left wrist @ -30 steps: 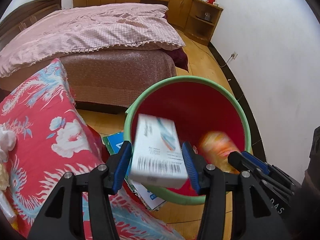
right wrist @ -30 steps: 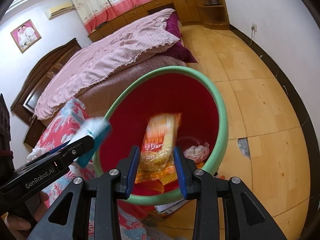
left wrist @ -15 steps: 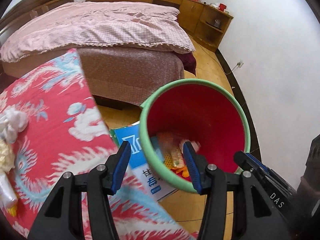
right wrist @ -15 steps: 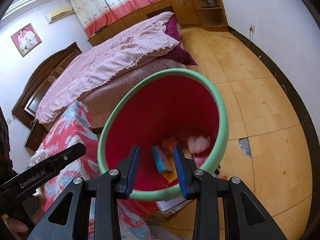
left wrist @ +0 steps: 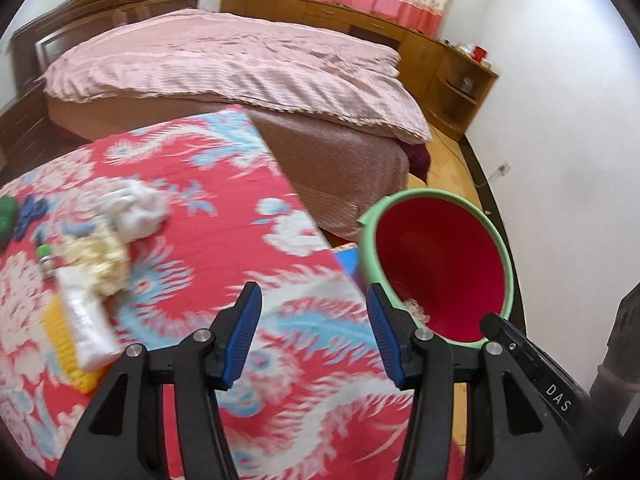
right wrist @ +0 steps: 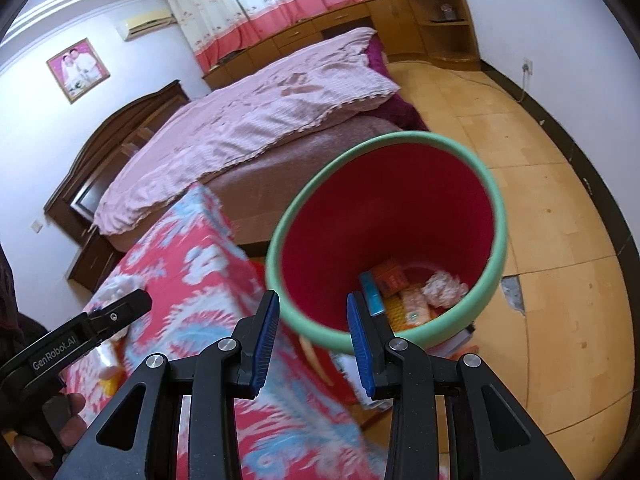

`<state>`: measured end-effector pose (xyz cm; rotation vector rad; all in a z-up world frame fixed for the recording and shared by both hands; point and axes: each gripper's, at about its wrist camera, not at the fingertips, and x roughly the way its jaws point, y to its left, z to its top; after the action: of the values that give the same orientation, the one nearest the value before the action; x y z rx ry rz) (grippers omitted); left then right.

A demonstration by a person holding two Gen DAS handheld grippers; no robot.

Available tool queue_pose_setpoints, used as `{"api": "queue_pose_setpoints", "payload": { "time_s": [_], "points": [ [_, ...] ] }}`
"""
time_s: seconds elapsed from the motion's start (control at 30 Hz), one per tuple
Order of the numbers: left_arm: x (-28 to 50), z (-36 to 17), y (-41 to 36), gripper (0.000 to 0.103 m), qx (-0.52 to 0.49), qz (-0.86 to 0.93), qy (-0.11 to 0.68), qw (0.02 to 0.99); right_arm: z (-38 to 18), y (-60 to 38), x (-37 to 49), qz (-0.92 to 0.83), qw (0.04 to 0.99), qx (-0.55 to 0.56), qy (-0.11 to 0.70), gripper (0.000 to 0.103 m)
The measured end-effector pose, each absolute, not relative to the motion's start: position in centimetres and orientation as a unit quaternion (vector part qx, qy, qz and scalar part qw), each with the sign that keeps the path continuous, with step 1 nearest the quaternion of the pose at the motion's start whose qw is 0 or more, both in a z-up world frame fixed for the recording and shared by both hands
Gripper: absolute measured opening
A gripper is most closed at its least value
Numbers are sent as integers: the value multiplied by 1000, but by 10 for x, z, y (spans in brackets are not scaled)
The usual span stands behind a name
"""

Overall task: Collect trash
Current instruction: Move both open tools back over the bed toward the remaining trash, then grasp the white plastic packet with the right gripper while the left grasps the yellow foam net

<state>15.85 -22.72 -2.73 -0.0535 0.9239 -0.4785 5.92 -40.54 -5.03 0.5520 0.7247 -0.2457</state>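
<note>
Red bin beside floral cloth

Trash pile: motion-blurred at left of the left wrist view (items indistinct).
Bin contents: partly hidden behind the near rim.
Green object: cut off at left edge.

The left gripper is held level, jaws spread wide with nothing between the blue pads. The right gripper is likewise parted and empty — its pads a little closer together. A hand grips the left tool's handle, seen low at the right camera's edge.
</note>
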Motion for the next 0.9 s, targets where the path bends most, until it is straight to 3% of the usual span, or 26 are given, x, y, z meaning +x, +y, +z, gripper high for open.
{"api": "queue_pose_setpoints", "payload": {
  "time_s": [0.9],
  "points": [
    [140, -32, -53, 54, -94, -72, 430, 895, -33, -277, 86, -2, 904, 205, 375, 37]
  ]
}}
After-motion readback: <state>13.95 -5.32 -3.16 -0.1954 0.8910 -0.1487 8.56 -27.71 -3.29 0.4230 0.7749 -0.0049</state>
